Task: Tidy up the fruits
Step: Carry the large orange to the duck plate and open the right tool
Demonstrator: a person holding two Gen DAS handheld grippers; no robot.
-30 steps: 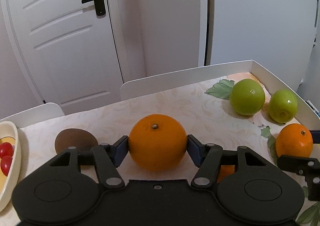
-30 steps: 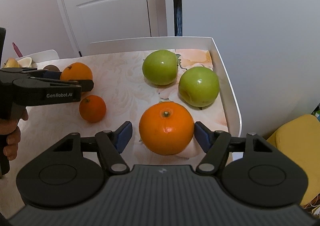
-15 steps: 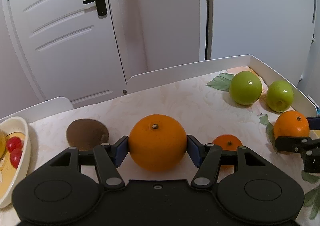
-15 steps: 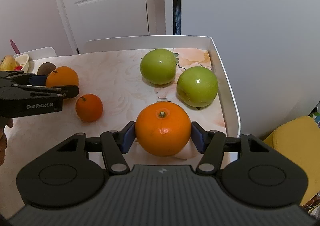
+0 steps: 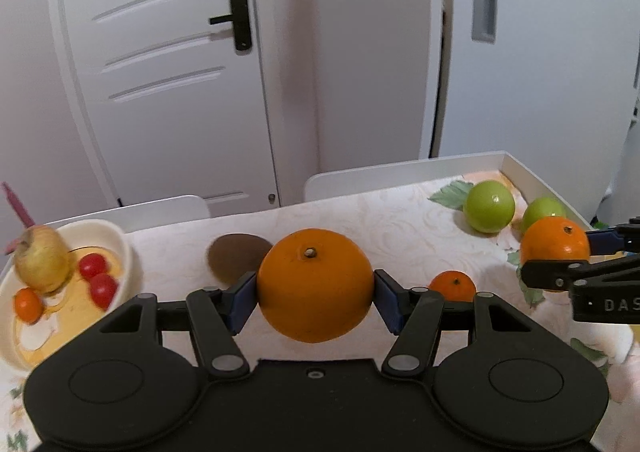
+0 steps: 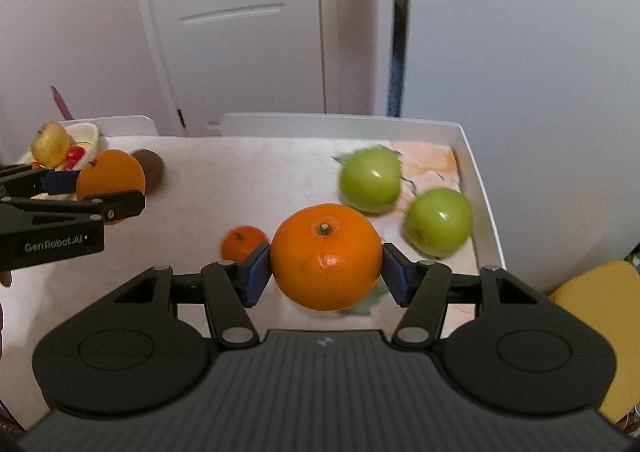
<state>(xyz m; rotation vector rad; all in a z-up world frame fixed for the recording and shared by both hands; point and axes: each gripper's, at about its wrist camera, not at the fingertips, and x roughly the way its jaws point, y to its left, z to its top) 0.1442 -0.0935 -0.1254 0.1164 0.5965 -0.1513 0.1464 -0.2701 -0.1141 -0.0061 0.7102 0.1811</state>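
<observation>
My left gripper (image 5: pixel 315 300) is shut on a large orange (image 5: pixel 316 276), held above the table with both blue pads pressing its sides. My right gripper (image 6: pixel 326 276) is shut on a second large orange (image 6: pixel 326 252), lifted off the cloth in front of two green apples (image 6: pixel 370 179) (image 6: pixel 438 221). In the right wrist view the left gripper (image 6: pixel 100 191) and its orange (image 6: pixel 110 175) hang at the far left, near the bowl (image 6: pixel 94 133). A small mandarin (image 6: pixel 242 242) and a brown kiwi (image 5: pixel 234 256) lie on the table.
The cream bowl (image 5: pixel 120 248) at the left holds a yellow apple (image 5: pixel 40 264), cherry tomatoes (image 5: pixel 98 278) and a small orange fruit (image 5: pixel 28 304). A raised white rim (image 5: pixel 440 167) edges the table at the back and right. A yellow cushion (image 6: pixel 592 316) lies beyond the right edge.
My right gripper closed on its orange and lifted it off the cloth. My left gripper rose and shifted left with its orange, bringing the bowl into view.
</observation>
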